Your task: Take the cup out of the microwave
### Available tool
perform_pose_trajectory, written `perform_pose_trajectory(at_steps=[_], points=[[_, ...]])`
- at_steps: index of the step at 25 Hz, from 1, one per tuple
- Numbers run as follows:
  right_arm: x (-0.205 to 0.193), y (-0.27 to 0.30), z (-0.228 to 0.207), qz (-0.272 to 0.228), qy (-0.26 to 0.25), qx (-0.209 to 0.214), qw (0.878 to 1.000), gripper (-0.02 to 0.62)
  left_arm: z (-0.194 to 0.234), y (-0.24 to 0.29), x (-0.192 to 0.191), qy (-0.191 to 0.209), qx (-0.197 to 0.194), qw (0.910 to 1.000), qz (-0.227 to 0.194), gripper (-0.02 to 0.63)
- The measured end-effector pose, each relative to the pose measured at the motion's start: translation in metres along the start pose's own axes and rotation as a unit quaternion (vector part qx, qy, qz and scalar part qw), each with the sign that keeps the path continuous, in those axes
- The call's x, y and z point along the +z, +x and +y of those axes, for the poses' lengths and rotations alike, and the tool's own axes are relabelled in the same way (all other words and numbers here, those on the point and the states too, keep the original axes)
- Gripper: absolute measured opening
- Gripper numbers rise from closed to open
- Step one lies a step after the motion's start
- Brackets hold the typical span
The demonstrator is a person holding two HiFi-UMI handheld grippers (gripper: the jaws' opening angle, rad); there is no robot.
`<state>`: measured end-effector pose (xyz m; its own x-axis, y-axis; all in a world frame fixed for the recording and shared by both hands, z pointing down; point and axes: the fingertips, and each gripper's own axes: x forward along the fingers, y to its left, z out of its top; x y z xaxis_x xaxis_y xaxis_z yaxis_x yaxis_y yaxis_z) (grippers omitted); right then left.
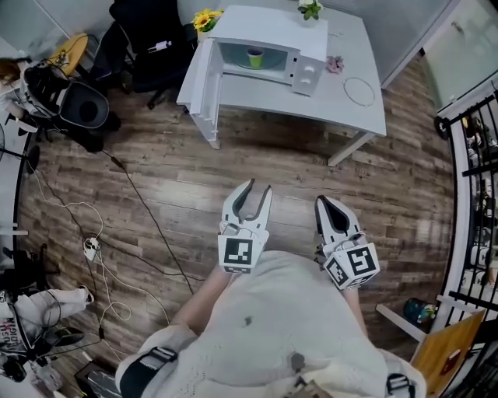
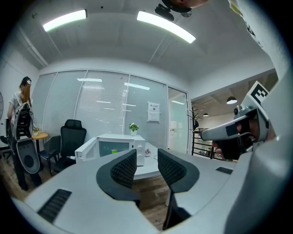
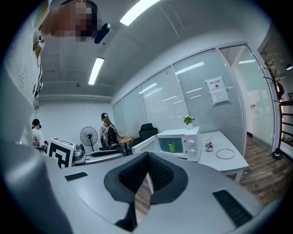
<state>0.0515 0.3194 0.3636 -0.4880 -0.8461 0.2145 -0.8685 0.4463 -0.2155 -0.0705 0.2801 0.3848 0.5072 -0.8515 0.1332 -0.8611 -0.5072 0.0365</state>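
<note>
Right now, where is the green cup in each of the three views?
Head view: cup at top centre, inside the open microwave.
Left gripper view: cup left of centre and a little below the middle, inside the microwave.
Right gripper view: cup right of centre, inside the microwave.
Shared landmark: the potted plant on top of the microwave.
</note>
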Motion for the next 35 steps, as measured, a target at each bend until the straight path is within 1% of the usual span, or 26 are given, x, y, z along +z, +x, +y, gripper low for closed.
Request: perform_pose_trajectory(at_steps=[9, 15, 20, 23, 27, 30, 35], points=[[0.018, 0.081, 0.016, -0.006, -0.006, -0.001, 1.000, 0.008, 0.074, 0.036, 0.015, 0.004, -0.011, 0.9999, -0.013, 0.153], [0.017, 0.112, 0.008, -0.006, -0.002, -0.010, 1.000, 0.008, 0.095, 0.059, 0.009, 0.003, -0.022, 0.9997, -0.013, 0.153], [0.029, 0.134, 0.014, -0.002, -0.004, -0.011, 1.000, 0.008, 0.117, 0.067, 0.013, 0.000, -0.022, 0.9997, -0.005, 0.153], [0.033, 0.146, 0.009, 0.002, -0.003, -0.012, 1.000, 0.008, 0.125, 0.076, 0.016, -0.001, -0.024, 0.9997, -0.004, 0.153], [0.036, 0.169, -0.006, 0.004, -0.002, -0.004, 1.000, 0.008, 0.142, 0.091, 0.016, -0.003, -0.008, 1.0000, -0.002, 0.153], [0.043, 0.191, -0.021, 0.003, -0.003, 0.010, 1.000, 0.008, 0.154, 0.109, 0.014, -0.001, 0.011, 0.9999, 0.003, 0.153], [0.049, 0.230, -0.034, 0.006, -0.007, 0.037, 0.999, 0.008, 0.177, 0.131, 0.012, 0.001, 0.038, 0.9993, 0.005, 0.153]])
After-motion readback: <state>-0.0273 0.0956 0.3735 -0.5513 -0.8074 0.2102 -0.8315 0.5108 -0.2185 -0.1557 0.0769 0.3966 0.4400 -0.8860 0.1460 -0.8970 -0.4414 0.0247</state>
